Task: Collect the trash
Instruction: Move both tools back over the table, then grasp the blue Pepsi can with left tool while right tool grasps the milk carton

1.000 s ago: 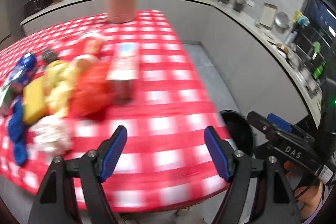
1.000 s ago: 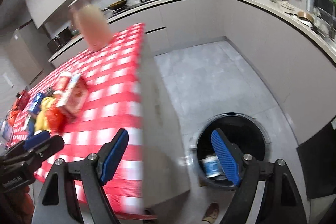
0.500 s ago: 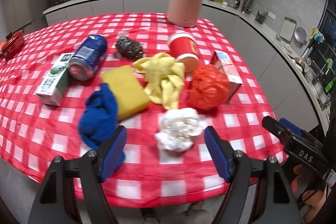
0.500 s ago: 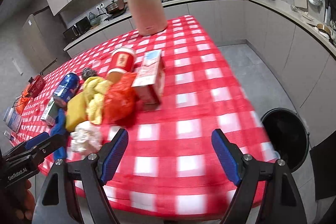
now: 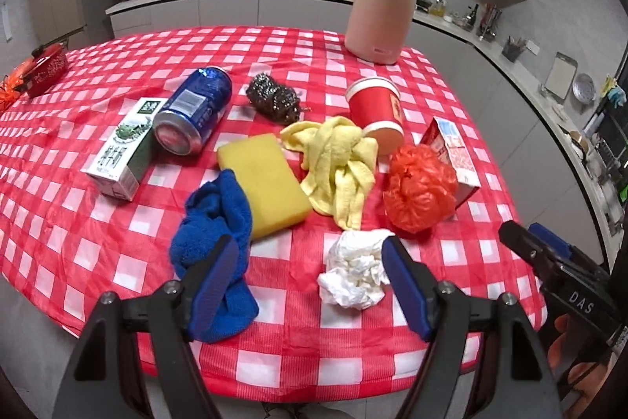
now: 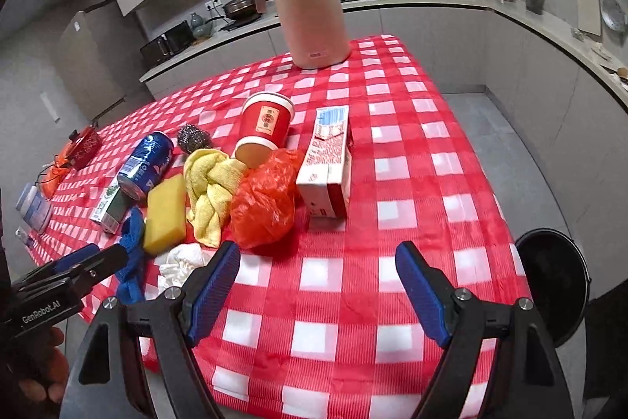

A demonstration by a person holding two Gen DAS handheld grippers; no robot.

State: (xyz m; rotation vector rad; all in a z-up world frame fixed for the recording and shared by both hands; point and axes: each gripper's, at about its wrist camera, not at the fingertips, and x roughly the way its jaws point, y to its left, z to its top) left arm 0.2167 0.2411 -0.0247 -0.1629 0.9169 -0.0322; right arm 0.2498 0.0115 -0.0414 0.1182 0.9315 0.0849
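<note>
Both claws, left claw (image 5: 310, 277) and right claw (image 6: 318, 285), stand wide and empty. Crumpled tissue (image 5: 353, 275) lies near the bench (image 5: 490, 277) edge: light, soft; pinch across its bulk.

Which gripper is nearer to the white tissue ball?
Left. The left gripper hovers open right over the tissue ball, which lies beside its right finger. The right gripper is open too, farther to the tissue's right, over bare cloth.
</note>
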